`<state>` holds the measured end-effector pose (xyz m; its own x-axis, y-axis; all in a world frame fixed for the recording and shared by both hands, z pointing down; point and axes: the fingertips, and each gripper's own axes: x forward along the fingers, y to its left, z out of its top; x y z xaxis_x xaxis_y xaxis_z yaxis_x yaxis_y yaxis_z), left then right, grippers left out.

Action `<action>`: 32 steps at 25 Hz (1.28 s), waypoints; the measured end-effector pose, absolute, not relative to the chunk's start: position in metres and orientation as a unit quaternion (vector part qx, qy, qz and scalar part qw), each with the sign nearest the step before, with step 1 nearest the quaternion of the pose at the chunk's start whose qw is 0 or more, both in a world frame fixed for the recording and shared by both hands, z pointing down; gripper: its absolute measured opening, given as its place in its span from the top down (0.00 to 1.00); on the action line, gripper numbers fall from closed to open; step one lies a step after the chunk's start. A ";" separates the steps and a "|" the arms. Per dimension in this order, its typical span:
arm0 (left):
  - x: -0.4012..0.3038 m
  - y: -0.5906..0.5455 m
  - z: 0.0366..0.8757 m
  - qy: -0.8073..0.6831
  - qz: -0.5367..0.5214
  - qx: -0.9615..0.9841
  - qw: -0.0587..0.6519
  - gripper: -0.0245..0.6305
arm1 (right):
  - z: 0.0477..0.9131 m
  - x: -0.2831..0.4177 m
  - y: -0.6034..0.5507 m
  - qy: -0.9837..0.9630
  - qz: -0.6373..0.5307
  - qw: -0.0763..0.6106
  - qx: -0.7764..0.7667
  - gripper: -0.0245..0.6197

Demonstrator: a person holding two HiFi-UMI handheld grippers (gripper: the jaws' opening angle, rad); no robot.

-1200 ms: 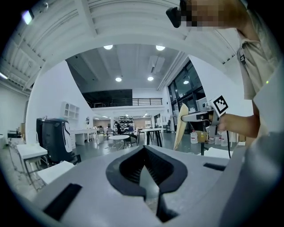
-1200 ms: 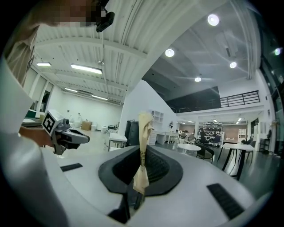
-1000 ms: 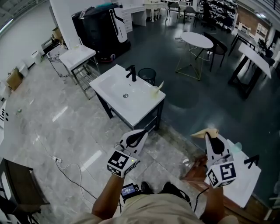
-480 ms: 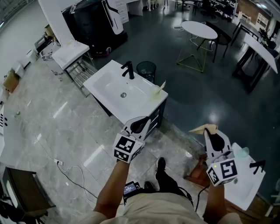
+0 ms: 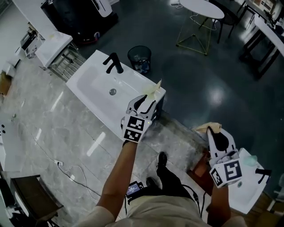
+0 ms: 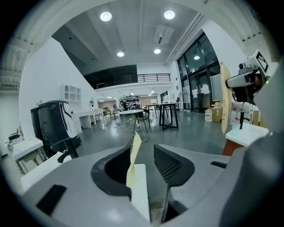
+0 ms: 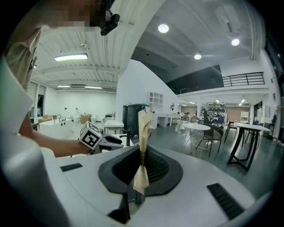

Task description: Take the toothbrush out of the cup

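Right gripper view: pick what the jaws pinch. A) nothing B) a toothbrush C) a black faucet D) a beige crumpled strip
D: the right gripper is shut on a beige crumpled strip that sticks up between its jaws.

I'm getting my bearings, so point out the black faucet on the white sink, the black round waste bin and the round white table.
black faucet (image 5: 114,63): head view, on its upright body.
black round waste bin (image 5: 132,54): head view, on its left side wall.
round white table (image 5: 202,7): head view, on its tabletop.
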<state>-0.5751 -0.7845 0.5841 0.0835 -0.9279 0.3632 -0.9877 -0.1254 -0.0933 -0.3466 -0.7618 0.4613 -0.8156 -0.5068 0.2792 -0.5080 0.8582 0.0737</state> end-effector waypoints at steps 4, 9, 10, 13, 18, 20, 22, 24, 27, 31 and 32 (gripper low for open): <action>-0.585 -0.836 0.630 -0.645 0.206 0.731 0.087 0.70 | 0.495 -0.362 -0.794 -0.950 0.022 0.168 0.263 0.92; -0.590 -0.869 0.666 -0.637 0.229 0.731 0.085 0.68 | 0.525 -0.373 -0.812 -0.945 0.039 0.189 0.263 0.92; -0.591 -0.874 0.670 -0.636 0.229 0.732 0.085 0.68 | 0.530 -0.374 -0.815 -0.945 0.041 0.192 0.263 0.92; -0.596 -0.884 0.678 -0.641 0.231 0.728 0.081 0.69 | 0.541 -0.374 -0.822 -0.942 0.047 0.200 0.266 0.92; -0.605 -0.886 0.672 -0.655 0.229 0.717 0.068 0.89 | 0.545 -0.377 -0.824 -0.939 0.051 0.209 0.267 0.92; -0.606 -0.883 0.666 -0.656 0.226 0.717 0.065 0.91 | 0.542 -0.377 -0.822 -0.940 0.050 0.208 0.267 0.92; -0.606 -0.882 0.657 -0.658 0.221 0.717 0.059 0.91 | 0.538 -0.378 -0.821 -0.940 0.049 0.206 0.266 0.92; -0.606 -0.882 0.645 -0.661 0.215 0.717 0.051 0.91 | 0.535 -0.379 -0.821 -0.941 0.047 0.205 0.264 0.92; -0.606 -0.873 0.617 -0.668 0.204 0.715 0.034 0.91 | 0.524 -0.380 -0.816 -0.943 0.043 0.199 0.263 0.92; -0.611 -0.852 0.576 -0.676 0.190 0.712 0.008 0.92 | 0.507 -0.384 -0.809 -0.947 0.032 0.186 0.259 0.92; -0.613 -0.845 0.566 -0.678 0.186 0.711 0.003 0.91 | 0.501 -0.387 -0.807 -0.949 0.028 0.181 0.258 0.92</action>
